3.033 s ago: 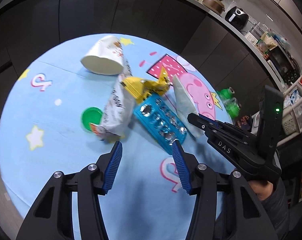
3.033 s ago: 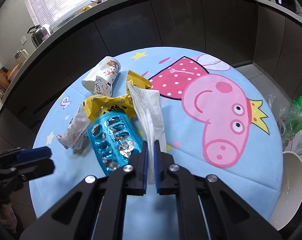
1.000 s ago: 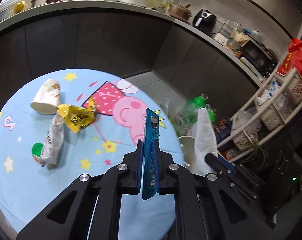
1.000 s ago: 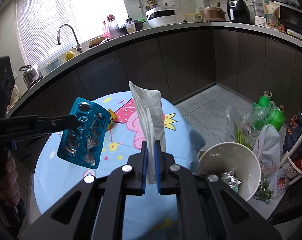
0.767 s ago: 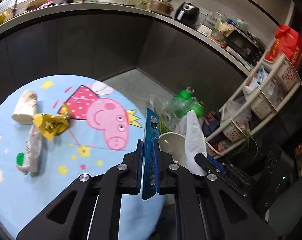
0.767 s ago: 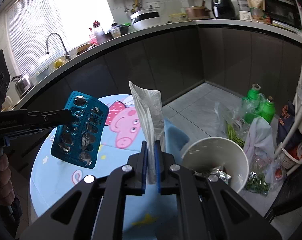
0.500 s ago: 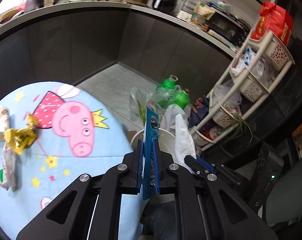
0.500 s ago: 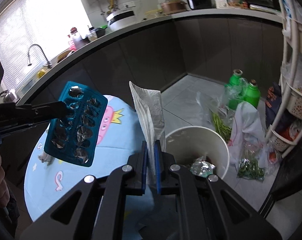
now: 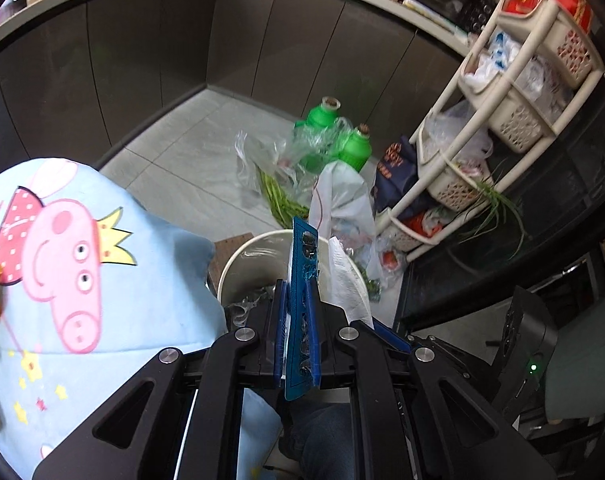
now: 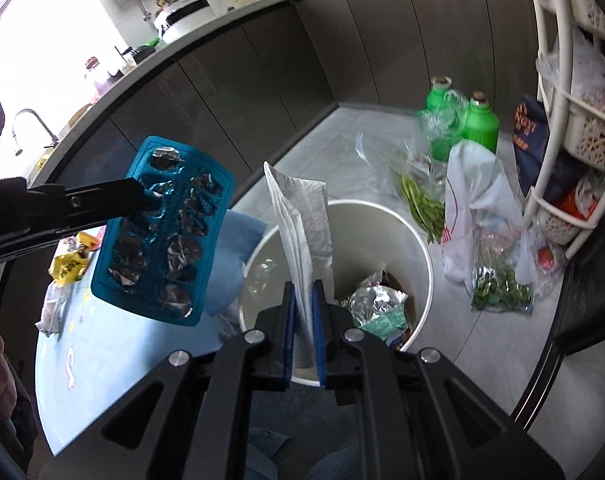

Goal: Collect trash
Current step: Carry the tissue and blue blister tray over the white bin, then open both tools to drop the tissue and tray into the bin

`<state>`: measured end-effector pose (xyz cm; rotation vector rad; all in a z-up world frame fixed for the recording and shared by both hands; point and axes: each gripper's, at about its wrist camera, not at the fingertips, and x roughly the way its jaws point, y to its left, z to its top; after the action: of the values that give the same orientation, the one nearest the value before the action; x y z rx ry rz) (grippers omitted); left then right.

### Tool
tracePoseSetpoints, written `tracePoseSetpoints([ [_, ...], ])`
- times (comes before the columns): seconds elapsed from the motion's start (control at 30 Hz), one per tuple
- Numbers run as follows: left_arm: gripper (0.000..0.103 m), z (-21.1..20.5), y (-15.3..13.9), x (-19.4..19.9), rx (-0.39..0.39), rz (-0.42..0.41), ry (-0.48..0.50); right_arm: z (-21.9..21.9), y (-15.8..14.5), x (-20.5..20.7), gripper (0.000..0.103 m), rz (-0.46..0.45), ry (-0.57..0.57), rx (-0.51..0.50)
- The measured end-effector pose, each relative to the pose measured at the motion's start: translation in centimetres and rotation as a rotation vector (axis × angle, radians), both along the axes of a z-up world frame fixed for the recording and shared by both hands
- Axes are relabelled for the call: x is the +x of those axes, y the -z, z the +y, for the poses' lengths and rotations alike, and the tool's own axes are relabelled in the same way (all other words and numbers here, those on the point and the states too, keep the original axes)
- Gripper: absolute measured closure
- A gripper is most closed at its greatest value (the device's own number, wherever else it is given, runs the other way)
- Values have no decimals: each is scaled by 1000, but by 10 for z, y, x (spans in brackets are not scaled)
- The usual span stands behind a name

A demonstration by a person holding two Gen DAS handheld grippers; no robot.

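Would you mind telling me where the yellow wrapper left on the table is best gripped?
Grip the yellow wrapper by its crumpled upper edge, coming from above. It lies low on the tablecloth, so only raised folds give the tongs something to pinch. White packaging lies beside it, so keep to the far side.

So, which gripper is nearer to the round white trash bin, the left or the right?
Right. The right gripper, opening around the white tissue, hangs over the round white trash bin. The left gripper, holding the blue blister pack, is beside it, above the table edge.
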<state>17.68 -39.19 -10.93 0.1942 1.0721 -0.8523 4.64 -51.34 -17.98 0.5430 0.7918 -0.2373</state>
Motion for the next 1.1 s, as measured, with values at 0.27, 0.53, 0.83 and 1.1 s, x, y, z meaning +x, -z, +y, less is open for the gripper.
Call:
tracePoseSetpoints([
  [0.27,94,-23,39,14,65,30,25,-6,32,18,81,43,-10,24],
  [0.53,27,-10,26,25,-3,-63,-77,0,36,19,12,8,-60,-68],
  [0.83,9,14,-5,24,-44,-127,-170,5,16,20,4,-2,-67,-89],
  [1.1,9,53,-41,3,-47,-191,-206,22,-20,11,4,-35,-73,-123],
])
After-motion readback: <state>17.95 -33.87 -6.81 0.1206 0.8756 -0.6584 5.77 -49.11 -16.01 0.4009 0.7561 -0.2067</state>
